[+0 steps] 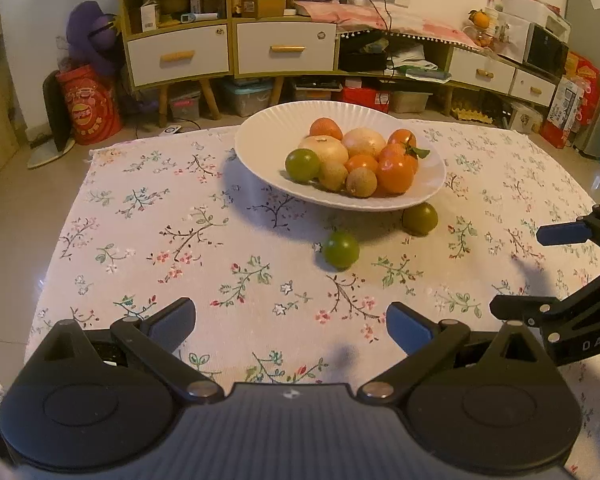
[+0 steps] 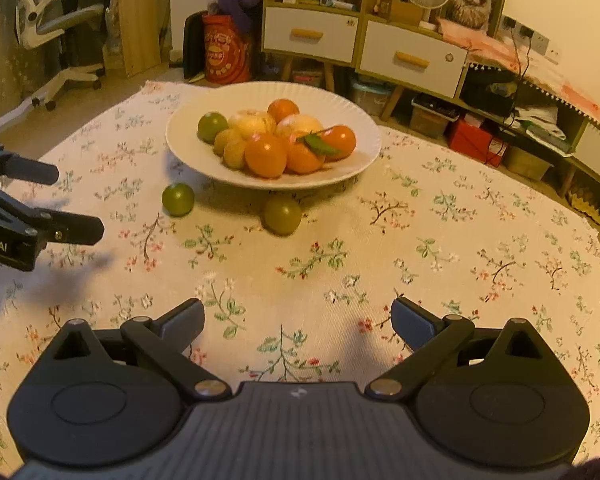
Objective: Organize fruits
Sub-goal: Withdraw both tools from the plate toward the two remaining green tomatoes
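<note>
Two round, smooth green fruits [image 1: 341,249] [image 1: 420,219] beside ribbed plate [image 1: 260,136].

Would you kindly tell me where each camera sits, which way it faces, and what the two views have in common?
Left wrist: on the left gripper, looking down over the floral cloth toward the white plate; its open fingers show, the right gripper at right.
Right wrist: on the right gripper, facing likewise; open fingers, the left gripper at left.
Shared: plate, two green fruits on the cloth, the cabinet.
</note>
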A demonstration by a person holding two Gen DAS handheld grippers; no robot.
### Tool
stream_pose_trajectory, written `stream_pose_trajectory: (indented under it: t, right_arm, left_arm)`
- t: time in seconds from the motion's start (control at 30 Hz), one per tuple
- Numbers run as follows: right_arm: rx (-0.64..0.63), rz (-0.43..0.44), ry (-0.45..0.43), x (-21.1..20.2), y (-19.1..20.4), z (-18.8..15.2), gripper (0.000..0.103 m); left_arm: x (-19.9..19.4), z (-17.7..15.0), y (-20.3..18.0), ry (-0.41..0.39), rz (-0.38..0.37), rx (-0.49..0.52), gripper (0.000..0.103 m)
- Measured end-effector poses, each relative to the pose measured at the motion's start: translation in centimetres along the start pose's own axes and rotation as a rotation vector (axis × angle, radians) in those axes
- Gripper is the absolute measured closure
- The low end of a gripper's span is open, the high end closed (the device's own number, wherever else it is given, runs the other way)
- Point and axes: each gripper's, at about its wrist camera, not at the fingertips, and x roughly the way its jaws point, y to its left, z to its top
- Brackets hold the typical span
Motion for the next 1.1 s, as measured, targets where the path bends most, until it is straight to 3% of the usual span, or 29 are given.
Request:
stream_pose_trajectory:
  t: [0.53,0.9,1.1]
  right_arm:
    - [0.021,0.002,-0.003,2.4,-0.7,-1.2,0.001]
    - [0.022,0.004,-0.035,3.4,-0.9,-0.5,0.001]
    - [0.044,-0.018,-0.041,3.7,-1.3,0.3,0.003]
  left_arm:
    - [2.8,-1.6,0.0,-0.01,-0.079,0.002,0.013]
    - [4.2,-1.4,-1.5,-0.064,-0.06,0.081,0.013]
    - [4.9,-0.5,-1.9,-0.099,-0.062,0.062,0.031]
